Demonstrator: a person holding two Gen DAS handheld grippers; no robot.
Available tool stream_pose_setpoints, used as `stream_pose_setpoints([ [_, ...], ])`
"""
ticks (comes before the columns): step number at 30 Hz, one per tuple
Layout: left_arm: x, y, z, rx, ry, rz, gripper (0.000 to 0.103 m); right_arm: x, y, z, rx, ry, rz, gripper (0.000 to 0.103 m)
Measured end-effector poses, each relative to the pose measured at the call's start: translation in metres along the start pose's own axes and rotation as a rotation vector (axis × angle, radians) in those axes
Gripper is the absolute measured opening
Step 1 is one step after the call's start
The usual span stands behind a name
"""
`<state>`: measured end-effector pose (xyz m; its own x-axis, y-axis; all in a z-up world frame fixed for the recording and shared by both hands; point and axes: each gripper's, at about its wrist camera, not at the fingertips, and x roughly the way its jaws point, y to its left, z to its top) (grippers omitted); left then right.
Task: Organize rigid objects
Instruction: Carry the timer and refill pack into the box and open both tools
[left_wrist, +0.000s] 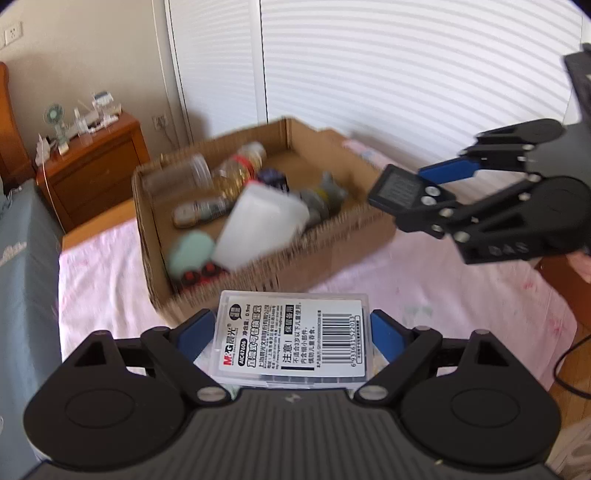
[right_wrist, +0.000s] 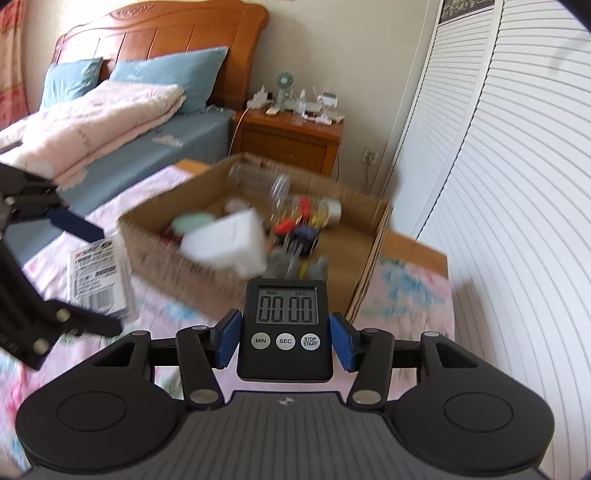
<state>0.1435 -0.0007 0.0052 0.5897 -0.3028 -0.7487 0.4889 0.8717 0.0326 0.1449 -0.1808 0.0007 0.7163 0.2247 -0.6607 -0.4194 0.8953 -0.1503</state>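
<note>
My left gripper (left_wrist: 291, 332) is shut on a clear plastic refill box (left_wrist: 293, 338) with a white barcode label, held above the pink cloth just short of the cardboard box (left_wrist: 332, 236). It also shows in the right wrist view (right_wrist: 99, 277). My right gripper (right_wrist: 286, 332) is shut on a black digital timer (right_wrist: 286, 328) reading 00 00, held near the box's near right corner; it shows in the left wrist view (left_wrist: 397, 188). The cardboard box (right_wrist: 162, 240) holds a white container (left_wrist: 258, 229), a mint green item (left_wrist: 192, 253), bottles and small things.
The box sits on a pink floral cloth (left_wrist: 424, 288) over a low surface. A wooden nightstand (right_wrist: 288, 136) with a small fan stands behind, a bed (right_wrist: 147, 144) to the left, white louvred doors (right_wrist: 498, 184) to the right. A black cable (left_wrist: 569, 369) lies at right.
</note>
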Motion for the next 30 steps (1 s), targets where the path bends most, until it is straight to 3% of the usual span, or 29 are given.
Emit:
stream_pose_setpoints([
  [6, 0.004, 0.012, 0.028, 0.004, -0.056, 0.04, 0.089, 0.037, -0.025, 0.038, 0.045, 0.005, -0.008, 0.057],
  [14, 0.02, 0.033, 0.053, -0.015, -0.055, 0.093, 0.089, 0.094, -0.045, 0.062, 0.088, 0.052, -0.038, 0.058],
  [15, 0.022, 0.035, 0.055, -0.021, -0.054, 0.097, 0.089, 0.098, -0.047, 0.063, 0.095, 0.048, -0.047, 0.06],
  [17, 0.027, 0.04, 0.061, -0.032, -0.053, 0.104, 0.089, 0.105, -0.05, 0.065, 0.113, 0.046, -0.06, 0.085],
  [20, 0.035, 0.046, 0.071, -0.048, -0.054, 0.119, 0.089, 0.104, -0.053, 0.065, 0.137, 0.013, -0.056, 0.099],
  [30, 0.068, 0.065, 0.094, -0.143, -0.044, 0.147, 0.091, 0.075, -0.05, 0.056, 0.162, 0.001, -0.053, 0.103],
])
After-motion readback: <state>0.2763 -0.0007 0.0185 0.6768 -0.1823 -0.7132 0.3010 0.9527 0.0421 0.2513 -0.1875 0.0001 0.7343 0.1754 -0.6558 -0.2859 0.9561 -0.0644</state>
